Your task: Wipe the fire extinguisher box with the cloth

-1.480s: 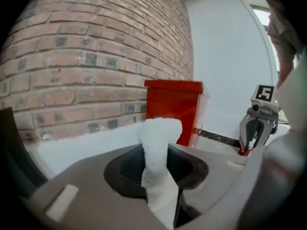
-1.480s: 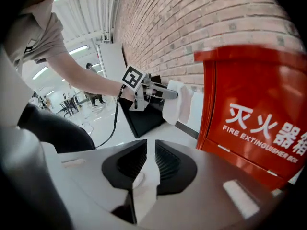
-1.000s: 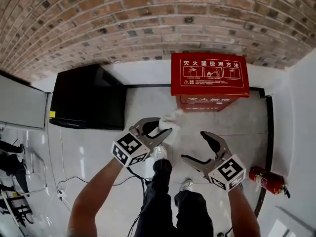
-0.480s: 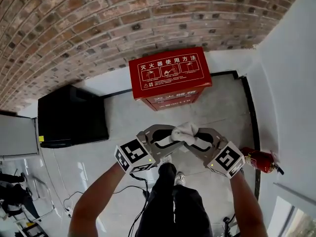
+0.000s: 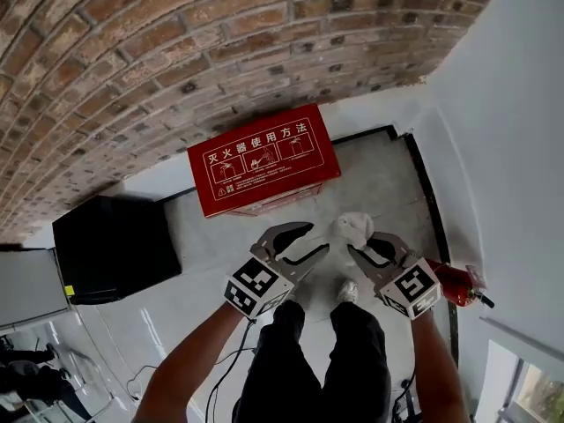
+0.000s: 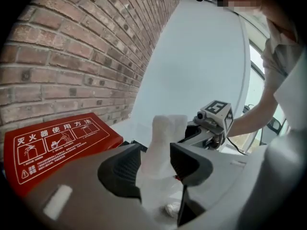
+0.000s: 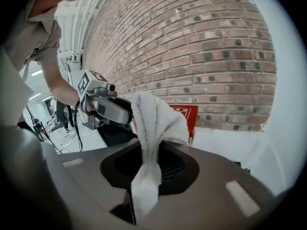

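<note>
Head view, L to R. Black cabinet [image 5: 115, 249] sits at 9 o'clock on the floor by the brick wall [image 5: 176, 60]. The red box [image 5: 264, 170] is at approx 11 o'clock, also against that wall, lid up.

L gripper [image 5: 315, 239] is below the box at 6 o'clock of it. Its jaws are spread and pinch nothing. Its own view shows cloth in the gap, but the pads aren't pressing it.

The cloth [image 5: 352, 227] is a white wad at 2 o'clock of the L gripper. R gripper [image 5: 366, 243] is right under it. Its jaws have just been closing and now pinch the cloth, w/ the fabric squeezed thin between the pads and a wad standing above.

A red extinguisher [image 5: 454, 282] lies at 4 o'clock by the white wall.

Progress is early, I'd judge. The cloth is gripped on the R side but is apart from the box, so no wiping contact yet. Still to do: carry the cloth to 11 o'clock, then wipe the lid & faces.

Box look: bright red, w/ a flat lid overhanging the body and white characters plus pictograms on top. There's more print on the front, partly hidden. Can't tell any dirt.
</note>
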A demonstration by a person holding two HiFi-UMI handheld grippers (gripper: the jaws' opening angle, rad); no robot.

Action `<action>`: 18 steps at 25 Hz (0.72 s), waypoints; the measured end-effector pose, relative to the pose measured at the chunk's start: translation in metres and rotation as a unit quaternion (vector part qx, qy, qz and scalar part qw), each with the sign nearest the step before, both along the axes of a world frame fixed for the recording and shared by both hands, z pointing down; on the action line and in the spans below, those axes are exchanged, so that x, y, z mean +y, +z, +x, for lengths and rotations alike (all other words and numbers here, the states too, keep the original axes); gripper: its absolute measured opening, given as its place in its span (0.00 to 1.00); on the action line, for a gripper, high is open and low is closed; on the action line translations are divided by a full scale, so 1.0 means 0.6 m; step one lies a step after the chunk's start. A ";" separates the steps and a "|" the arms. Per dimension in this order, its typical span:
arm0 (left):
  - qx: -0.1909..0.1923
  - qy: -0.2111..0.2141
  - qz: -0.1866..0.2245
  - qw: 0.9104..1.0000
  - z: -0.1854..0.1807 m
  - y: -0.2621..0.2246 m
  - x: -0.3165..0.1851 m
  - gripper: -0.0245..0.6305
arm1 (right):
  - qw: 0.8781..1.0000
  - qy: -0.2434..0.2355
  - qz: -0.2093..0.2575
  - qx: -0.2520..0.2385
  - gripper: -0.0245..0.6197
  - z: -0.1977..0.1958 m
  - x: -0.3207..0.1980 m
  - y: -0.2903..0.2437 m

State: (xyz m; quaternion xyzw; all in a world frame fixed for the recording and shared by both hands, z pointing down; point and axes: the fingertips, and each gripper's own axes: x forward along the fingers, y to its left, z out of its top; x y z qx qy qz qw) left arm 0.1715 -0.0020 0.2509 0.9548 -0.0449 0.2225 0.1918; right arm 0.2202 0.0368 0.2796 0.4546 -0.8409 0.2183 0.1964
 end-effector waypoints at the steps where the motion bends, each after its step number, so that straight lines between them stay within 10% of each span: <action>1: -0.008 -0.009 0.000 1.000 0.018 0.009 -0.005 0.33 | 1.000 0.006 0.000 0.008 0.20 0.023 -0.005 0.007; 8: -0.053 -0.077 0.025 0.995 0.136 0.065 -0.036 0.04 | 0.999 0.002 0.001 0.045 0.20 0.146 -0.069 0.070; 18: -0.158 -0.192 0.016 0.968 0.192 0.165 -0.089 0.04 | 0.993 -0.084 0.020 0.079 0.20 0.183 -0.177 0.228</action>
